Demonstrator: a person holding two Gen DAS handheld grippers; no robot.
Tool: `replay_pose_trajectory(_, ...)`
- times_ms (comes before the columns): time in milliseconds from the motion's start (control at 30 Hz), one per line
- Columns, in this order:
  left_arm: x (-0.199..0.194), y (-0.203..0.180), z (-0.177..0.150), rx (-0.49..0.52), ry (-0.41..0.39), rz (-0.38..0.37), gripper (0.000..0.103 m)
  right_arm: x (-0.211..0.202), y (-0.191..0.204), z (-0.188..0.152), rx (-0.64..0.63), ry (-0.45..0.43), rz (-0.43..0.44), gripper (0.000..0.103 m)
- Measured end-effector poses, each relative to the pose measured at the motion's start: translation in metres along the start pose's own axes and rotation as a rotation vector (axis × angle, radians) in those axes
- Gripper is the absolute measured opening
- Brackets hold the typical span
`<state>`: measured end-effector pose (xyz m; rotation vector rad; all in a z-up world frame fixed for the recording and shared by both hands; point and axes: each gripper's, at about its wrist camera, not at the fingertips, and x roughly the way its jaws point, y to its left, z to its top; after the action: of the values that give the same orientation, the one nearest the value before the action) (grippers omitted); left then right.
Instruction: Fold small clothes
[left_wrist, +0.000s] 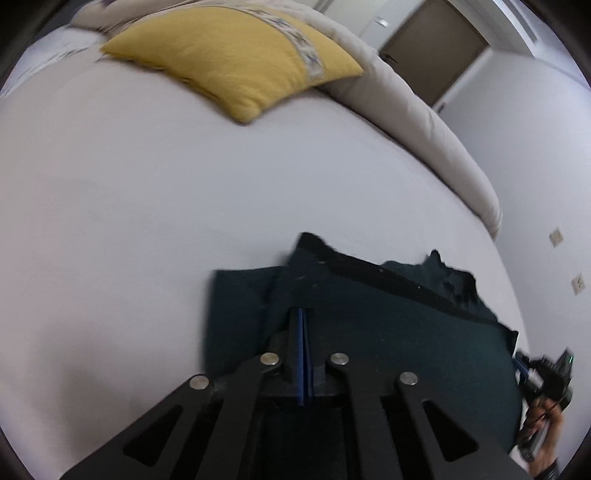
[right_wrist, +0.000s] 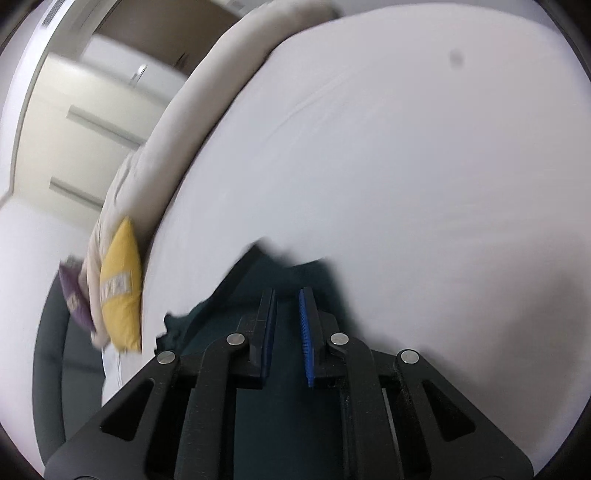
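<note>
Presently noted, left wrist view: left gripper (left_wrist: 302, 314) with blue pads pressed flat together, no gap between them; tips over the dark green garment (left_wrist: 388, 332), but no cloth visibly caught between the pads. Garment spread on the white bed sheet (left_wrist: 147, 192), near edge of the frame, partly folded: one flap at its left side lying lower and flatter, a darker hem band running diagonally across the upper layer, ragged edge at the far right. Right gripper (left_wrist: 521, 365) glimpsed at the right rim, just beside the garment's right corner, held in a hand (left_wrist: 550, 443); blurred there, state not readable from that view.

Right wrist view: right gripper (right_wrist: 288, 299) with jaws a narrow way apart, blue ribbed pad faces clear of one another, dark green garment (right_wrist: 258, 280) lying below and ahead of the tips; nothing seen pinched between the pads. Frame smeared by motion, garment outline indistinct.

Surroundings: yellow cushion (left_wrist: 236, 55) with a patterned stripe resting further up the bed, well apart from the garment; beige duvet roll (left_wrist: 424, 133) along the far bed edge; purple cushion (right_wrist: 75, 295) beside the yellow one in the right wrist view; brown door (left_wrist: 436, 48) in the white wall beyond.
</note>
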<state>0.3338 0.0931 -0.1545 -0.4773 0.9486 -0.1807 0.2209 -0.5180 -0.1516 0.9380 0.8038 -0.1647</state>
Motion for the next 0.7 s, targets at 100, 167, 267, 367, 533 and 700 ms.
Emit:
replay_pose_trajectory(100,-0.026,0.002,-0.009,-0.012,-0.029,0.023,0.02,-0.034,-0.008,-0.005,-0.028,-0.047,-0.046,0.024)
replay_pose_trajectory(167,-0.059,-0.004,-0.022,0.006,-0.085,-0.001,0.035,-0.053,-0.003,-0.021,-0.04,-0.035,0.04,0.024)
replay_pose_trajectory(267,-0.09,-0.022,-0.048,0.045,-0.097,-0.075,0.048,-0.073,0.019,-0.058,-0.14,0.017,0.155,0.024)
replay_pose_trajectory(367,-0.082,-0.042,-0.075,0.111,-0.021,-0.137,0.048,-0.055,0.045,-0.107,-0.263,0.199,0.237,0.024)
replay_pose_trajectory(533,-0.051,-0.016,-0.093,0.041,0.05,-0.109,0.032,-0.026,0.013,-0.126,-0.142,0.234,0.191,0.021)
replay_pose_trajectory(700,-0.059,-0.007,-0.091,0.036,0.053,-0.111,0.027,-0.061,-0.034,-0.098,-0.062,0.093,0.108,0.02)
